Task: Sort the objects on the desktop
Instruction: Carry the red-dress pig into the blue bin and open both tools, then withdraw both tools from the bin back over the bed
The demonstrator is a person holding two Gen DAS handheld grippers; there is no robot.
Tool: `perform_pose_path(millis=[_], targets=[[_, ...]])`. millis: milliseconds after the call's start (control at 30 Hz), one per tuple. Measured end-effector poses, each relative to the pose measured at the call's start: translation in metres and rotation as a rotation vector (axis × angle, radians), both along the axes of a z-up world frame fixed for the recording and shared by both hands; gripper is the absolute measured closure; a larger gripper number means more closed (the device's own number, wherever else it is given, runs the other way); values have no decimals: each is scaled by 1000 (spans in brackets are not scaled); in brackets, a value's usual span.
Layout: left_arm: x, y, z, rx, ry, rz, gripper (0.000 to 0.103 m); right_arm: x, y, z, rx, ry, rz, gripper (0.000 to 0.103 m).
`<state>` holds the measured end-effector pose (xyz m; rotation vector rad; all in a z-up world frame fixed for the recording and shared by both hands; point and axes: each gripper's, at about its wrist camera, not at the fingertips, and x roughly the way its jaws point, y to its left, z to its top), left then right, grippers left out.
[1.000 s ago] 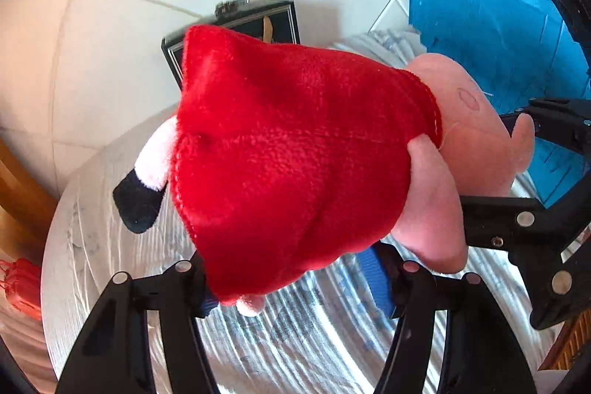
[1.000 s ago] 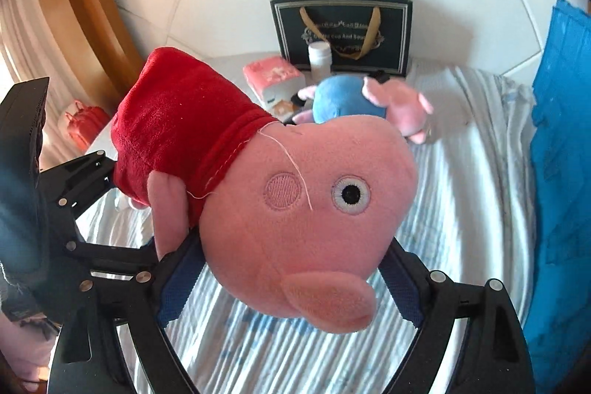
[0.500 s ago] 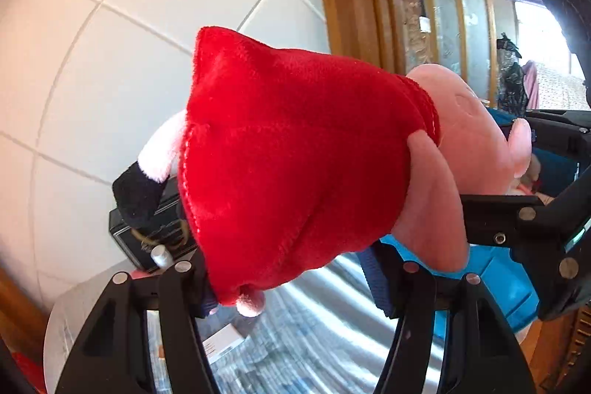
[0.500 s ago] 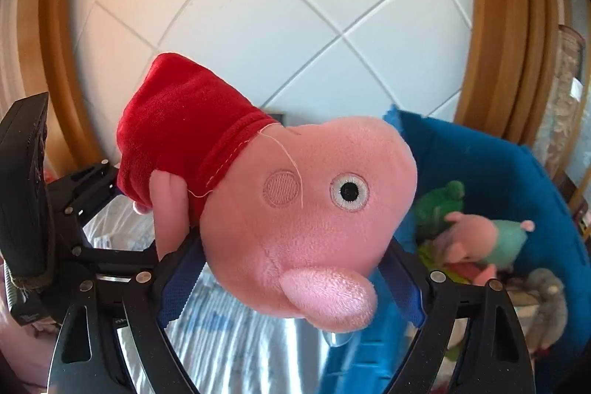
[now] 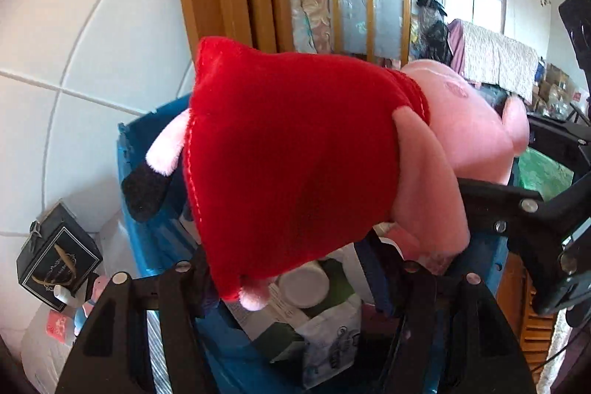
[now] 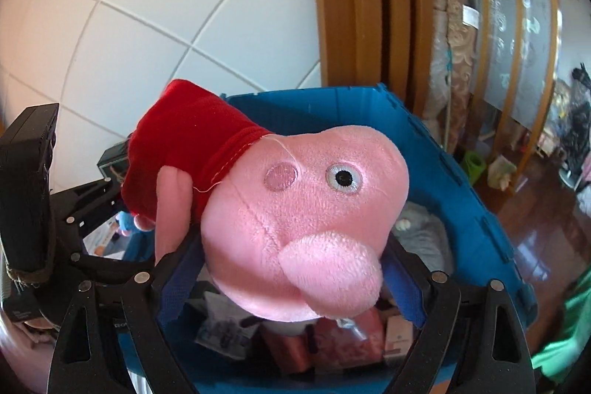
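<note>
Pink pig plush (image 6: 295, 216) in a red dress (image 5: 295, 165) hangs in the air above the open blue bin (image 6: 461, 172), carried by both grippers at once. The right gripper (image 6: 291, 268) clamps the plush's head between its blue pads (image 6: 400, 287), snout facing the camera. The left gripper (image 5: 291, 268) clenches the lower part of the red dress, one black-tipped leg (image 5: 146, 189) sticking out sideways. Inside the bin lie packets, boxes and a white-lidded jar (image 5: 303, 287). A black gift box (image 5: 55, 263) stands beside the bin, against the white tiled wall (image 6: 166, 6).
</note>
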<state>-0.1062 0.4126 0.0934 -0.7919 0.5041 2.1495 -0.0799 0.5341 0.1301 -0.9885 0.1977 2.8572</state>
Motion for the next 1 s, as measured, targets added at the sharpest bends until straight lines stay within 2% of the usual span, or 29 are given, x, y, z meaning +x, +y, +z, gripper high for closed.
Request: perform_pose_path(millis=[67,100,200,300,467,600,733,867,1000], targets=[[9,10,1,-60,38,10,40,5,18,-3,-12,-9,-39,12],[11,11,1,-65,32,8,39,7,30,-5,-21,-11,-55,12],[6,7,3,-51,13,5,35,11,47,-9,4,-16,-112,11],[7,8,3,-55,21,40,34,10,53,-8,10,-23,-115,0],[-6,2,2,-14,19,72,34,10,48,-15,55,-35,-140,0],[-15,-24,3,39,-16,101,34,12,46,-19,52,-42,-153,0],[-16,-60,12,91,-9,167,34,16,24,-11,52,-10,-124,0],[-18,-112,15,162,8,247,34,18,-14,5,48,56,-66,0],[-23,-168,11,192,15,355,34,15,-64,21,27,137,14,0]])
